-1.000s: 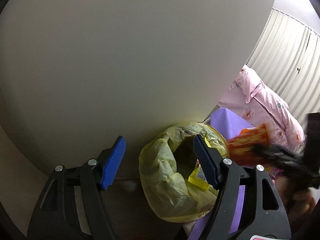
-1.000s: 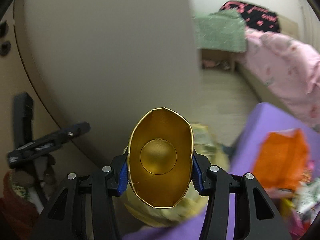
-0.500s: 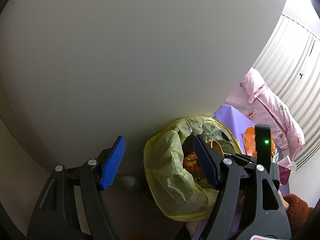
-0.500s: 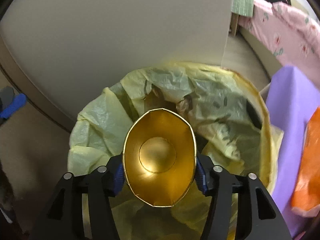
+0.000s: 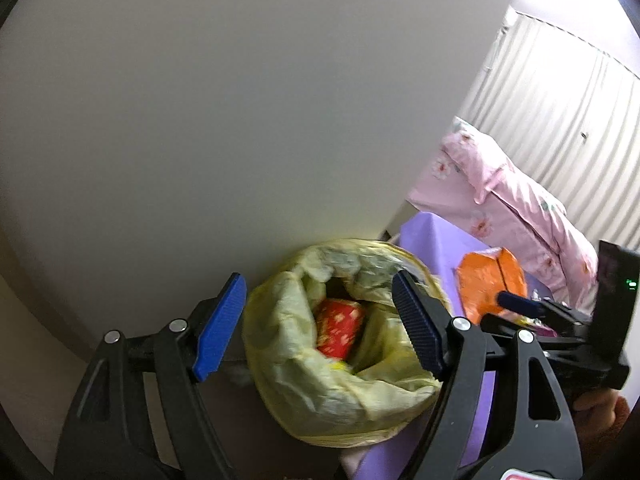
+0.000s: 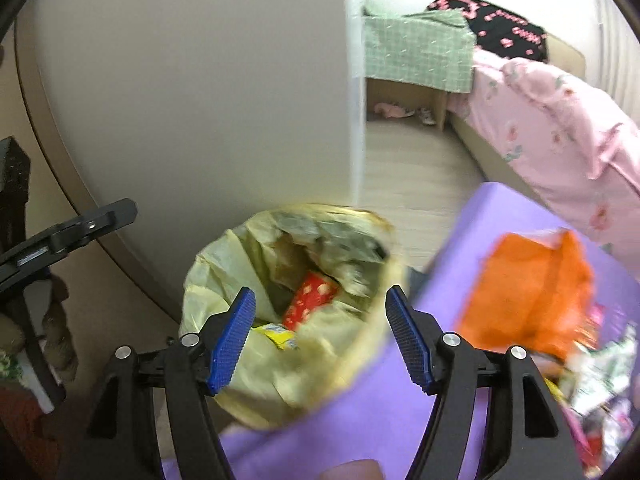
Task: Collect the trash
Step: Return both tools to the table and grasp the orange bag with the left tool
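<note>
A bin lined with a yellow bag [image 5: 304,384] [image 6: 256,376] stands between a pale wall panel and the purple-covered table [image 6: 400,412]. Inside it lies a red paper cup with white spots [image 5: 340,332] [image 6: 310,300], beside a yellow wrapper [image 6: 280,336]. My right gripper [image 6: 320,292] hovers above the bin's near rim, its jaws opening with nothing between them. My left gripper [image 5: 318,280] hangs over the bin from the other side, jaws also opening and empty. An orange bag [image 5: 484,284] [image 6: 532,300] lies on the table.
More wrappers [image 6: 600,368] are heaped at the table's right edge. A bed with pink bedding [image 6: 560,120] runs along the right, a green-draped shelf [image 6: 416,56] stands behind, and there is bare floor [image 6: 408,172] between them. Curtains [image 5: 560,100] hang at the back.
The right gripper brought the gold-lined cup over the bin and opened. The cup now lies inside the bag, and the gripper has drawn back from the bin. The left gripper has shifted slightly.
</note>
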A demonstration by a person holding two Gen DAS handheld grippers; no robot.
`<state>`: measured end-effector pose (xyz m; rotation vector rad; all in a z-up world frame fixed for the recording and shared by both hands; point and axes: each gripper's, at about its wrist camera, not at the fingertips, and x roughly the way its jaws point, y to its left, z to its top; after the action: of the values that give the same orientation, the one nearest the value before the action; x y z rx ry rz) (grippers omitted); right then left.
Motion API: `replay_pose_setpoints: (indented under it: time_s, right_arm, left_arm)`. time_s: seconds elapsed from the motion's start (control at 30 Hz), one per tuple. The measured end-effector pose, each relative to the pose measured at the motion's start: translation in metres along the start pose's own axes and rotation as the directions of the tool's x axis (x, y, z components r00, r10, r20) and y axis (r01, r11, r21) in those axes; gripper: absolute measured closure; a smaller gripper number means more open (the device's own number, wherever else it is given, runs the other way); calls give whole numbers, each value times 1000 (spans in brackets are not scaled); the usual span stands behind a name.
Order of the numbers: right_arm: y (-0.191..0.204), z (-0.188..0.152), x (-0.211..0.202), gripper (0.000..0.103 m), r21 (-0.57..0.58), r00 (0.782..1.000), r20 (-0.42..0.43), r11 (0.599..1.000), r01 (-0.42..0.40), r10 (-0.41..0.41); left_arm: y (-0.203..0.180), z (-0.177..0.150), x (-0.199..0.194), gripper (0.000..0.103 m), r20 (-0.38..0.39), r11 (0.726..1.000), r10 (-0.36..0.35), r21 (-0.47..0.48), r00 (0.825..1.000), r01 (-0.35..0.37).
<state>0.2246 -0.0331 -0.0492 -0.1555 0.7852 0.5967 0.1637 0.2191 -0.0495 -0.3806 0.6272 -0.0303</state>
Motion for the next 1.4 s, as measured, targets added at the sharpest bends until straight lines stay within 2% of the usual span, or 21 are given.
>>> replay_pose_setpoints:
  time_s: [0.13,0.33,0.53,0.6,0.67,0.73,0.83,0.9,1.0,1.07,1.13,1.23,1.27,1.3,1.33,1.37,1.4]
  right_arm:
    - [-13,-27,-39,39,4,994,42,995,103,-103]
    - [-63,-75,-96,39,139,964,50,957,253,-262]
    - [-125,-137,-133,39,313,922,3,876,368,-388]
    - [-143,-154,-143,39,357,907,-15,845,398,-420]
    - [-155,-167,-150,39,389,898,-23,823,413,-440]
    - [-165,-177,-158,39,409,889,-23,807,426,-457]
    - [-169,-180,-163,39,416,874,-24,790,450,-486]
    - [-173,-183,-165,39,421,867,-28,781,462,-498]
    - [-177,-184,-165,39,433,877,-25,785,443,-480]
    - [-179,-187,-164,39,437,883,-29,788,434,-469]
    - [-181,-190,-161,39,435,888,-39,792,429,-459]
    - [-189,-190,-155,39,428,886,-67,789,442,-460]
    - [-191,-189,-153,39,425,884,-73,788,446,-461]
    - [-192,-189,-152,39,421,884,-76,788,449,-462]
    - [-194,-188,-151,39,418,882,-80,788,452,-464]
    - [-196,-187,-149,39,417,881,-85,787,456,-465]
    - [-198,-187,-148,39,418,881,-86,786,456,-465]
  left_arm:
    - [-32,-7,9,31,-21,998,-49,46,999,50]
    - [-100,-31,30,31,-106,972,-151,165,983,167]
    - [-166,-59,48,31,-200,915,-246,275,948,295]
    - [-187,-62,56,31,-227,887,-297,293,928,356]
    - [-206,-58,65,31,-233,864,-340,306,911,400]
    - [-218,-52,75,31,-226,854,-357,314,906,415]
    - [-238,-38,99,31,-237,842,-392,296,889,450]
    - [-247,-28,122,31,-234,855,-372,290,898,430]
    - [-243,-16,159,31,-233,892,-323,250,917,378]
    - [-232,-12,189,31,-271,917,-294,192,916,351]
    - [-226,-15,212,31,-319,928,-272,163,908,335]
    - [-228,-28,235,31,-387,925,-237,190,891,329]
    - [-229,-31,239,31,-400,924,-241,185,884,335]
    - [-229,-32,238,31,-394,922,-247,187,886,340]
    - [-230,-33,237,31,-401,915,-261,186,878,357]
    - [-232,-35,238,31,-429,905,-293,165,855,393]
    - [-234,-36,238,31,-442,899,-310,151,842,411]
